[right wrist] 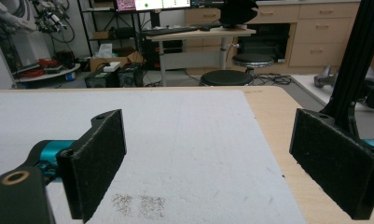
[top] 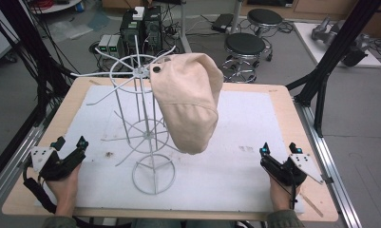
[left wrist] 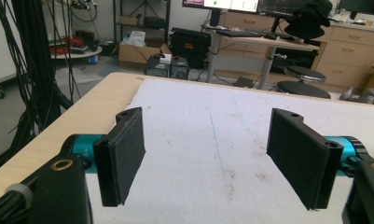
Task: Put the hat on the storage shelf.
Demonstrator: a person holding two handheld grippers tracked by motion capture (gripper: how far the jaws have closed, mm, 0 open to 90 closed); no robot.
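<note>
High view: beige cloth hat draped on upper arm of white wire rack, mid-table, well apart from both grippers; left gripper released, nothing held; right gripper likewise; gripper views: flat black foam-textured pads, stained white mat, wood-edged table.

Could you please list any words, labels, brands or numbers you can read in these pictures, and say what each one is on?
None can be read.
Monitor on the far desk: coloured shapes on its screen, too small and blurred to read.
Faint grey marks on the white mat: smudged, no legible characters.
Beige cloth bag on the white wire rack: a dark snap button, no print visible.
Left gripper and right gripper: no markings seen.
</note>
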